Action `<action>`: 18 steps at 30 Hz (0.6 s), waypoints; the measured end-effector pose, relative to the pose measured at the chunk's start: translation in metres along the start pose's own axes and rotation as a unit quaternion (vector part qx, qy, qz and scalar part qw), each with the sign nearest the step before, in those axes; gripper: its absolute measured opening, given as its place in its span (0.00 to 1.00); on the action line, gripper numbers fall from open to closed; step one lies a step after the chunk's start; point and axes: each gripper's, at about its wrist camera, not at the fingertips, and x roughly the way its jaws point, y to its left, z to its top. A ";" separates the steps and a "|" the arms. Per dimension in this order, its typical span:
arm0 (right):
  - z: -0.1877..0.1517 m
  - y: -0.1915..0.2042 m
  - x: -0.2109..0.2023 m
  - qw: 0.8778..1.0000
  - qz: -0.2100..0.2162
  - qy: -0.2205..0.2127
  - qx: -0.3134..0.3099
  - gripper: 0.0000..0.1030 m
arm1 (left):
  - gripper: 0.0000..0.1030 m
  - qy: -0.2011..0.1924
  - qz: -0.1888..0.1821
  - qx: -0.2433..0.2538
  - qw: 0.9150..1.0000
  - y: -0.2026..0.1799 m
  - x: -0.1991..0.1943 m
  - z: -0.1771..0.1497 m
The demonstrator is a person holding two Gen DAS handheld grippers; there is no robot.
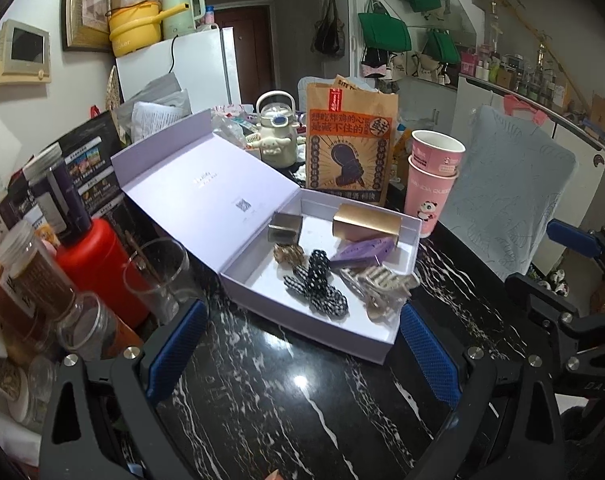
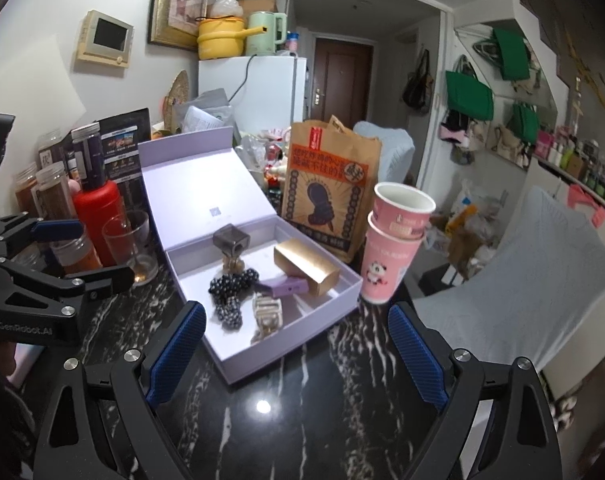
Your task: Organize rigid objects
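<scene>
Left wrist view: left gripper (image 1: pixel 302 354) wide open, nothing btwn pads, hovering over black marble table (image 1: pixel 286 412) just short of lavender box (image 1: pixel 386 342). Lid up, tray holding gold box (image 1: pixel 366 222), purple case (image 1: pixel 364 254), silver cube (image 1: pixel 285 229), black-white bow (image 1: pixel 316 286), pale hair claw (image 1: pixel 386 284). Claw overhanging near wall; likely next job: nudge it fully inside w/o tipping tray.

Right wrist view: right gripper (image 2: pixel 298 356) also spread wide, empty, near box corner. Pink cups (image 2: pixel 394 240) just beside tray's right side – approach low & slow, avoid clipping. Probably close lid after; steady the base w/ one gripper.
</scene>
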 end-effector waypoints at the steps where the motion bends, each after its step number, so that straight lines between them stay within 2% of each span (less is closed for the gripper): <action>1: -0.002 0.000 0.000 1.000 -0.001 0.002 0.001 0.91 | 0.96 0.000 0.000 -0.001 1.000 0.000 -0.001 -0.002; 7: -0.012 0.000 -0.004 0.999 0.001 0.016 0.034 0.91 | 0.96 0.005 0.003 -0.004 1.000 -0.002 -0.003 -0.011; 13: -0.017 0.002 -0.005 0.999 -0.017 0.021 0.027 0.91 | 0.96 0.010 0.005 -0.007 1.000 -0.001 -0.001 -0.017; 18: -0.019 0.003 -0.003 0.999 -0.008 0.026 0.027 0.91 | 0.96 0.013 0.008 -0.005 1.000 -0.001 0.000 -0.020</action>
